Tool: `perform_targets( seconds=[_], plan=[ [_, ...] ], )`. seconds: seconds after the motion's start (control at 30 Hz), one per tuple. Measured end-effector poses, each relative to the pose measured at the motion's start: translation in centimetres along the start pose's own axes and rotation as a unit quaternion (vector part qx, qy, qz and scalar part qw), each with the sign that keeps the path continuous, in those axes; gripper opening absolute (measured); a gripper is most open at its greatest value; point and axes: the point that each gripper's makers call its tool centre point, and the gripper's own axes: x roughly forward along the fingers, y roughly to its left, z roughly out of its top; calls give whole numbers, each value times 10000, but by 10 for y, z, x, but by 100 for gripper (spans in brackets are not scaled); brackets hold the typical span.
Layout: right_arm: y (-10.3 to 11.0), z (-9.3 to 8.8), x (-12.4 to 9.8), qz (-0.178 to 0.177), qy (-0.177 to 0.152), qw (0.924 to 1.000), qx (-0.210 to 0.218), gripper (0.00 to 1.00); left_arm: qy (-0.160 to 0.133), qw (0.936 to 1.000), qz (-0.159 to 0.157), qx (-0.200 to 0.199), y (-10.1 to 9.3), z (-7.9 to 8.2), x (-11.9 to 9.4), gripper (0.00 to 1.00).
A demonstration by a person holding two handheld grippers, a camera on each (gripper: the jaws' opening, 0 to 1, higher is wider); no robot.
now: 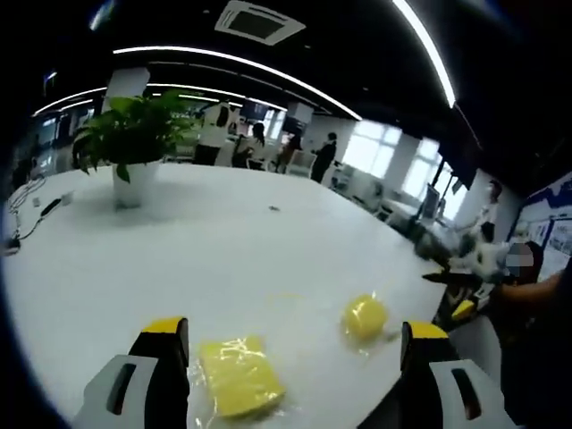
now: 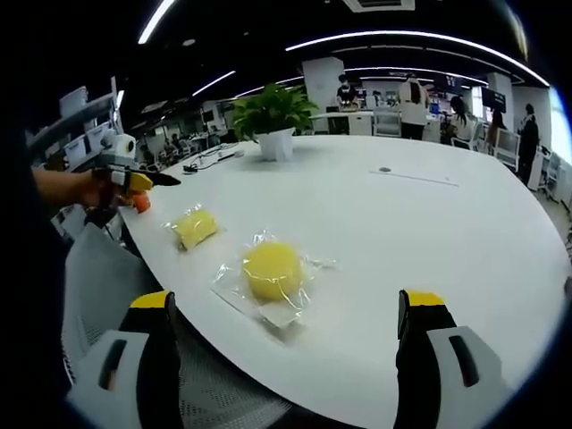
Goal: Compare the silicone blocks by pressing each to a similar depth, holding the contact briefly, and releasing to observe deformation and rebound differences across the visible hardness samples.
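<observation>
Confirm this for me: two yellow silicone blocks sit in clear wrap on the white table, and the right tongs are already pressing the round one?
Not pressing. In the right gripper view the right tongs are open and short of the round block, which lies untouched in its wrap. The rest holds: the square block and it sit on the white table.

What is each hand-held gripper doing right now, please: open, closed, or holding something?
Left hand-held gripper: open, empty, above the rectangular yellow block.
Right hand-held gripper: open, empty, facing the round yellow block.
</observation>
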Motion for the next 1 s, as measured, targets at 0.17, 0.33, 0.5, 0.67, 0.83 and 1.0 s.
perform_targets(
  seconds=[0.17, 0.33, 0.5, 0.67, 0.83, 1.0],
  plan=[
    [-2, -1, -2, -45, -19, 10000, 47, 96, 187, 9998, -103, 46, -9, -4, 16, 100],
    [1, -2, -2, -28, -11, 10000, 53, 96, 186, 9995, -233, -124, -16, -1, 29, 100],
    [0, -6, -1, -45, 0, 10000, 79, 96, 227, 9992, -312, -96, -20, 1, 40, 100],
    [1, -9, 0, -27, 61, 9999, 79, 96, 275, 9989, -370, -86, -24, 2, 48, 100],
    [0, -9, 0, -36, 77, 9999, 89, 96, 395, 9983, -420, -109, -29, -1, 61, 100],
    [-1, -7, -3, -60, 82, 9999, 90, 96, 307, 9975, -534, -343, -39, 9, 76, 100]
  ],
)
